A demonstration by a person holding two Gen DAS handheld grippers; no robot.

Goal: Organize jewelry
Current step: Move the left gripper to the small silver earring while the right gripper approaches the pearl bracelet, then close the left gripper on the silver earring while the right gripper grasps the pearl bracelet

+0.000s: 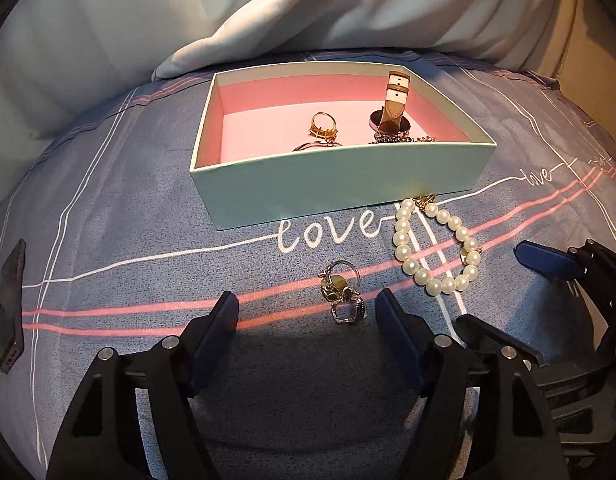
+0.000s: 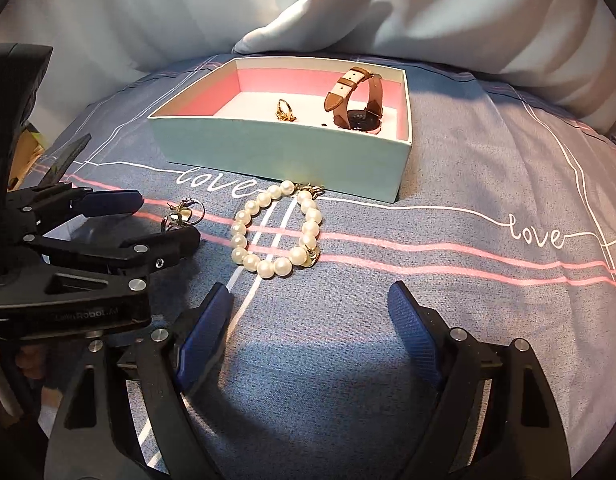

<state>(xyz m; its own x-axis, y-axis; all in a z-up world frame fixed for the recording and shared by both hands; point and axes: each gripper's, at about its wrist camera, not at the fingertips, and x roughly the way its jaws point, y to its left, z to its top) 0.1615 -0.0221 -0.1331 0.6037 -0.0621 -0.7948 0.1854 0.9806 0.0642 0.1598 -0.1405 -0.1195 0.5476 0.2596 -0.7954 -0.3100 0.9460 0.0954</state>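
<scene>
A mint box with a pink inside point(image 1: 348, 184) point(image 2: 283, 152) sits on the bed. It holds a gold ring point(image 1: 323, 125) point(image 2: 284, 111), a brown-strap watch point(image 1: 392, 108) point(image 2: 358, 98) and thin chains point(image 1: 404, 139). A pearl bracelet point(image 1: 438, 246) point(image 2: 276, 230) lies in front of the box. A pair of earrings point(image 1: 342, 292) point(image 2: 181, 214) lies to its left. My left gripper point(image 1: 305, 310) point(image 2: 163, 216) is open, with the earrings between its fingertips. My right gripper point(image 2: 310, 304) point(image 1: 504, 280) is open and empty, just short of the bracelet.
The grey-blue bedsheet point(image 2: 468, 280) has pink and white stripes and "love" lettering. White pillows point(image 1: 348, 12) point(image 2: 388, 8) lie behind the box. A dark phone-like slab point(image 1: 11, 308) lies at the far left.
</scene>
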